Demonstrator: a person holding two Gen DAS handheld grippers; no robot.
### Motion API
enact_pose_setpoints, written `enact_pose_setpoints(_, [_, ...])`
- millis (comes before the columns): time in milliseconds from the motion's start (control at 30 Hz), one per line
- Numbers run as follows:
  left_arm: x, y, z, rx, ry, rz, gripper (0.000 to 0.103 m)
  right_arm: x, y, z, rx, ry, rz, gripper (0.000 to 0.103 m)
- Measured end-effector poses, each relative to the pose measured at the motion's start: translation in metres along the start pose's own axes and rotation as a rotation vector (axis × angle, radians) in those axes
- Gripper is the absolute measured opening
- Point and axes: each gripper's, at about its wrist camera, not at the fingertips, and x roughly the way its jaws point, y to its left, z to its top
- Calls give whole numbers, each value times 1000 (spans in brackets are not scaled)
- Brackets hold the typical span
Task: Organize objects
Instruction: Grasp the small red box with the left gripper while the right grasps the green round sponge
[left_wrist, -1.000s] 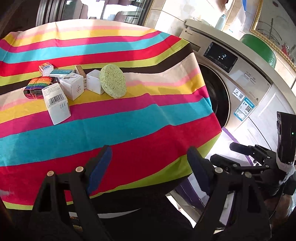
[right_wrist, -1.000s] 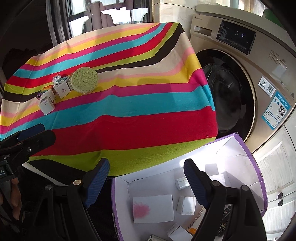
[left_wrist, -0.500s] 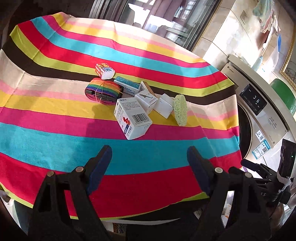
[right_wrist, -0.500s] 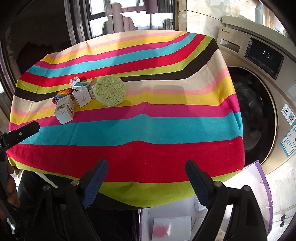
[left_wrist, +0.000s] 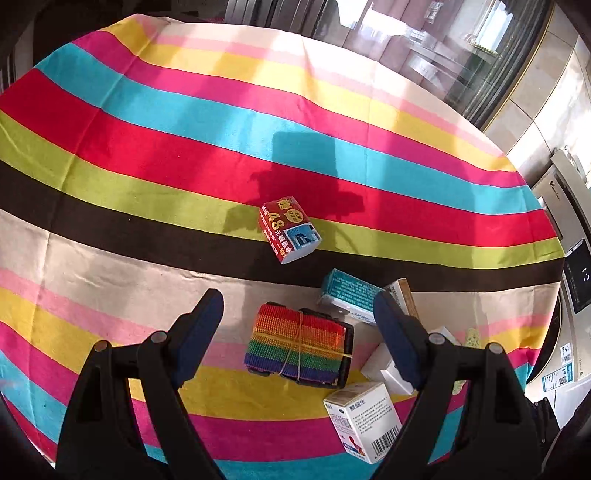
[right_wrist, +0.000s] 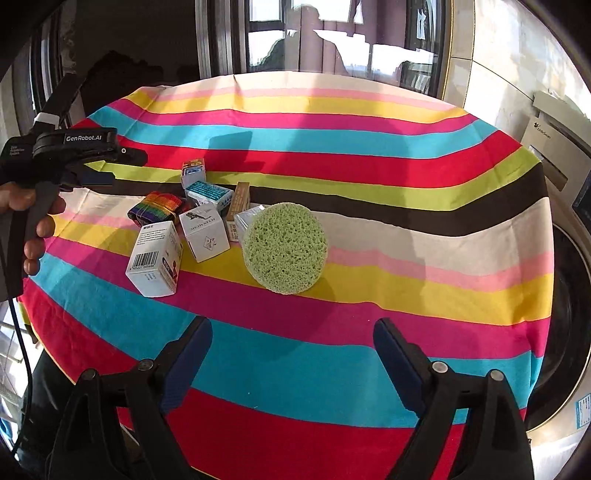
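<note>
We carry two matching tools of matte black plastic. On the left gripper we see two angled black arms, each ending in broad fingers faced with dark blue pads, and round silver screw heads sit on the arms just behind those pads. The right gripper has the same build: black arms, blue-padded fingers, silver screws behind them. Seen from the side in the right wrist view, the left tool's body bears white "GenRobot.AI" lettering, with a white band behind the lettering, a grey trigger grip below it under our hand, and a thin black cable hanging beneath that grip.
</note>
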Motion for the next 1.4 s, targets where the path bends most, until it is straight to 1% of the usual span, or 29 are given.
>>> enact_pose_setpoints(33, [13,-1,10,-18,23,4,85,4,2,4,-18,-2,3,91])
enact_pose_setpoints(167, [60,-1,42,-91,92,72,85,13,9,16,-75,-12,6,92])
enact_pose_setpoints(267, [88,2,50,-118,145,135,85,19,8,20,-105,-22,-1,93])
enact_pose_setpoints(333, [101,5,52,-123,158,160,85,23,5,23,-107,-23,2,95])
enact_pose_setpoints(400, [111,6,52,-103,165,182,85,28,2,26,-97,-25,7,98])
enact_pose_setpoints(433, [117,5,50,-77,174,199,84,30,1,27,-96,-25,12,100])
enact_pose_setpoints(467, [118,0,48,-13,156,234,80,33,1,29,-98,-26,15,100])
enact_pose_setpoints(500, [121,-6,46,63,149,286,65,37,3,31,-105,-28,16,101])
enact_pose_setpoints(533, [120,-10,45,113,133,275,46,41,4,33,-116,-26,21,101])
enact_pose_setpoints(567, [118,-10,44,123,139,247,45,45,6,35,-129,-22,26,101])
enact_pose_setpoints(633, [110,-1,41,84,136,228,45,53,8,38,-144,-18,36,101])
enact_pose_setpoints(733, [86,18,32,28,92,187,45,66,8,42,-150,0,58,101])
enact_pose_setpoints(867, [45,41,5,-28,24,131,45,82,5,43,-159,22,61,101])
enact_pose_setpoints(900, [36,46,-3,-40,9,120,45,85,3,44,-149,23,72,101])
enact_pose_setpoints(967, [15,53,-22,-58,-21,99,45,88,-4,46,-111,25,134,101])
enact_pose_setpoints(1033, [-4,47,-38,-62,-49,73,45,90,-11,48,-76,37,187,102])
enact_pose_setpoints(1133, [-32,49,-70,-82,-82,25,45,92,-14,51,-105,61,262,102])
enact_pose_setpoints(1233, [-54,43,-92,-76,-121,-4,45,97,-20,54,-115,78,294,102])
enact_pose_setpoints(1300, [-63,34,-105,-61,-136,-21,45,100,-29,56,-77,85,312,101])
enact_pose_setpoints(1367, [-74,26,-117,-44,-151,-30,45,102,-34,58,-51,81,349,101])
enact_pose_setpoints(1400, [-74,17,-118,-38,-152,-43,45,103,-35,58,-50,80,340,100])
